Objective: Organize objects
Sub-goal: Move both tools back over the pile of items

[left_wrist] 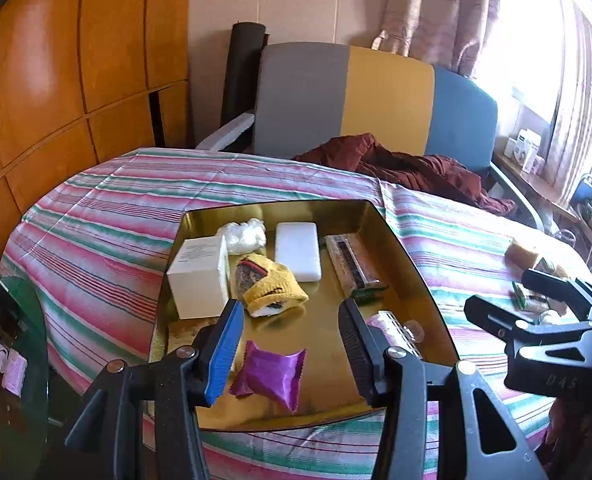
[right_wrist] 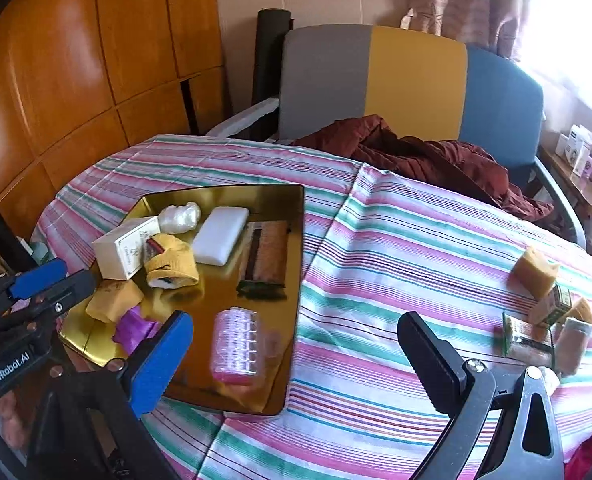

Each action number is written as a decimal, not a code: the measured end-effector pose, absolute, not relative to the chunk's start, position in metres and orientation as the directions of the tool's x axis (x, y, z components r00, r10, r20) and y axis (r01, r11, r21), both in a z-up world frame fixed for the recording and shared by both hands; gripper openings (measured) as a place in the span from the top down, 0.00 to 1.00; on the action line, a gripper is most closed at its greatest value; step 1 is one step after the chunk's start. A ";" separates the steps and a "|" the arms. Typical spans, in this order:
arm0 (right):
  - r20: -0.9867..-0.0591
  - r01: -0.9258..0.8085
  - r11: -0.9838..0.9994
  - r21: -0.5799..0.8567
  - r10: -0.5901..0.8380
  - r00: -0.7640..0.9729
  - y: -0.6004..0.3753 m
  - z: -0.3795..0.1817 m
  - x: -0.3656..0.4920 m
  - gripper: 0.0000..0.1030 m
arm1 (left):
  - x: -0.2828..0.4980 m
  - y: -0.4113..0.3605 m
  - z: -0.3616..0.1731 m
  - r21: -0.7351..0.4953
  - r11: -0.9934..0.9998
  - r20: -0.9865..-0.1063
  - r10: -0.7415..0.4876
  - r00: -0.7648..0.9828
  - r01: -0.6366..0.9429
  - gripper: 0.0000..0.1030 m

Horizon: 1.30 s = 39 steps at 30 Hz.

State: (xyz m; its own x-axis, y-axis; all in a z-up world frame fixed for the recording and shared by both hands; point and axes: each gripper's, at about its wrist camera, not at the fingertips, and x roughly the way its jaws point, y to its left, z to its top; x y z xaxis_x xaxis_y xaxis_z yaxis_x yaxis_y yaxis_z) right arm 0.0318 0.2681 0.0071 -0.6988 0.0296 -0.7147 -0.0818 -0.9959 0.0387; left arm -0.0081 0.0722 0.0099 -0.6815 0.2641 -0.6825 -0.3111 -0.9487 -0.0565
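**Operator:** Report progress on the sorting.

**Inspector:** The shiny gold rectangular tray [right_wrist: 287,280] lies on the pink-, green- and white-striped tablecloth covering the table [right_wrist: 376,280]. Loaded into the tray: a white cardboard box [left_wrist: 199,276], a crumpled clear plastic wrapper [left_wrist: 245,232], a white rectangular bar [left_wrist: 298,250], a long brown-and-black flat packet [left_wrist: 352,266], a yellow knitted sock [left_wrist: 269,288], a purple foil sachet [left_wrist: 269,374], a pink plastic hair roller [right_wrist: 237,344] and a yellow sponge piece [right_wrist: 113,300] at the near left corner.

**Operator:** Remaining items?

**Inspector:** A cluster sits well apart from the tray, toward the table's right edge: a tan sponge block [right_wrist: 534,272], a small green-printed carton [right_wrist: 554,306], a flat green-edged packet [right_wrist: 526,338] and a pale cylindrical item [right_wrist: 574,340] (other small pieces there are too blurred to identify). Judged state: well over half done.

**Operator:** Gripper status?

**Inspector:** The left gripper [left_wrist: 291,340] hovers above the tray's near end, jaws apart, nothing between them. The right gripper [right_wrist: 296,356] hangs over the tray's right rim and the cloth, jaws wide apart, empty. Probable next step: the right gripper addresses the right-hand cluster.
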 end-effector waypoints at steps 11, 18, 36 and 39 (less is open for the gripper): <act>-0.735 -0.193 -0.981 0.032 0.108 -0.669 0.318 -0.002 0.044 0.00 | -0.008 0.108 0.004 -0.022 -0.916 -0.701 0.301 -0.646 -0.402 0.52; -0.742 -0.285 -0.958 0.013 0.182 -0.646 0.366 -0.003 0.058 0.00 | -0.005 0.134 0.003 -0.008 -0.884 -0.709 0.334 -0.621 -0.467 0.52; -0.673 -0.669 -0.743 -0.017 0.503 -0.542 0.539 0.017 0.130 0.00 | 0.008 0.226 -0.004 -0.005 -0.753 -0.740 0.446 -0.503 -0.658 0.52; -0.682 -0.740 -0.670 0.053 0.518 -0.517 0.566 0.008 0.145 0.00 | 0.010 0.245 -0.008 -0.011 -0.730 -0.753 0.456 -0.475 -0.683 0.52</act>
State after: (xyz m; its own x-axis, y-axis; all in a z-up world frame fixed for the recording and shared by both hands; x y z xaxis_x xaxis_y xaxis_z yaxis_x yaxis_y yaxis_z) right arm 0.1453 0.5656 0.0082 -0.5172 0.5177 -0.6815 -0.7402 -0.6703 0.0525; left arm 0.0098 0.2446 -0.0081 -0.4751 0.4557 -0.7527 -0.6830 -0.7304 -0.0111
